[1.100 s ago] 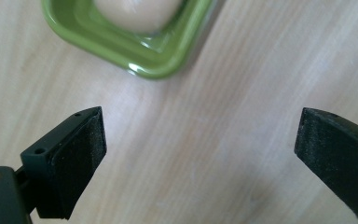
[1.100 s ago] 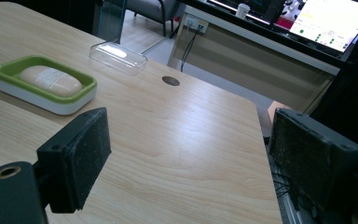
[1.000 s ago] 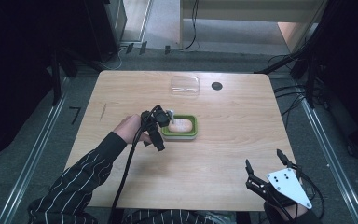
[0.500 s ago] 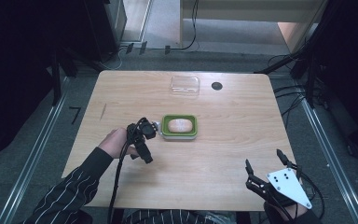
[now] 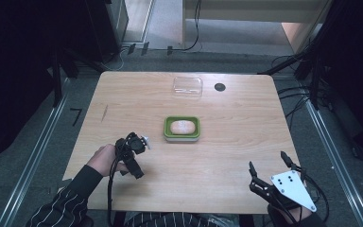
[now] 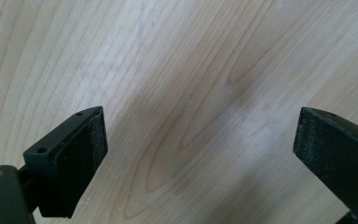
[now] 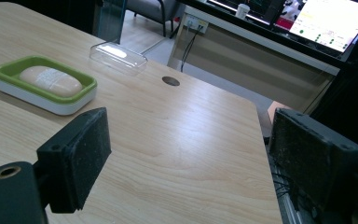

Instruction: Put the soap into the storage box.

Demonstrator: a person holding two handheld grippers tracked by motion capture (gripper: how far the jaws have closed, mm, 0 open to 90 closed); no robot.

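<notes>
1. The left gripper (image 5: 133, 158) is hovering over bare table (image 5: 217, 156), jaws spread wide, holding nothing.
2. The right gripper (image 5: 269, 168) is gaping empty at the near right edge.
3. The soap (image 5: 182, 126) is lying in its green dish (image 5: 167, 132) mid-table, the clear lid (image 5: 187, 87) sitting beyond.

In the left gripper view the right jaw of the left gripper (image 6: 200, 154) is cut by the picture's edge, and between the jaws is just bare tabletop (image 6: 191, 70). In the high view the person's hand covers this gripper's body. The right gripper (image 7: 186, 158) loses its right jaw's lower part at the bottom edge; screens beyond the jaws are too blurred to read
</notes>
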